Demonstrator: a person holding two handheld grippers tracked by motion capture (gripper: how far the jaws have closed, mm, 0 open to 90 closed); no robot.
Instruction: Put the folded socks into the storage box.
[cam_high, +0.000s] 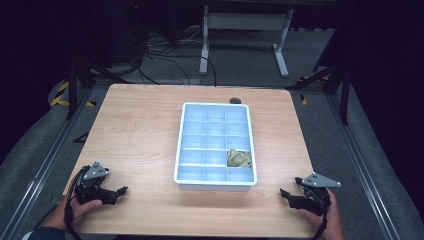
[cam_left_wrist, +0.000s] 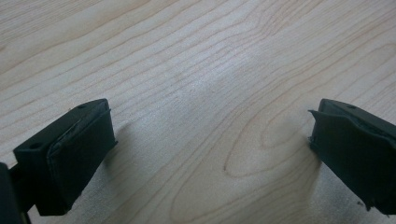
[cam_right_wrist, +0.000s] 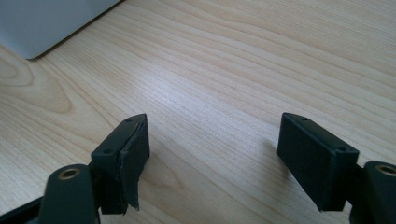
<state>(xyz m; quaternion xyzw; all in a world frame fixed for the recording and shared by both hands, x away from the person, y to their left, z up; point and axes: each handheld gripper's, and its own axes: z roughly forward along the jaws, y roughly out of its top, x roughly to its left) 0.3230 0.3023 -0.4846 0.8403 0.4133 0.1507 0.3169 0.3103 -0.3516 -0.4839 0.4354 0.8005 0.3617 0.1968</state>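
Where the near edge of the wooden tabletop (cam_high: 140, 130) meets the person's hands, two grippers rest low on the bare wood. Item one: left gripper (cam_high: 119, 192), held in the left hand (cam_high: 82, 207) at the near left corner, fingers (cam_left_wrist: 65, 158) spread wide apart and released, nothing between them but wood grain. Item two: right gripper (cam_high: 286, 194), held in the right hand (cam_high: 320, 215) at the near right, fingers (cam_right_wrist: 126, 158) likewise spread and released, gripping nothing; a pale corner of the tray shows at the upper left of the right gripper view. Item three: white compartment tray (cam_high: 215, 186), rectangular, lying between the two grippers and farther in, near the tabletop's middle, well apart from both. Item four: crumpled olive-tan piece (cam_high: 238, 158), material unclear, lying in a right-column compartment, second row from the near end. Item five: small dark round object (cam_high: 234, 100), on the tabletop just beyond the tray's far edge. Item six: floor beyond with loose black cables (cam_high: 170, 60) and a white table frame (cam_high: 245, 30).
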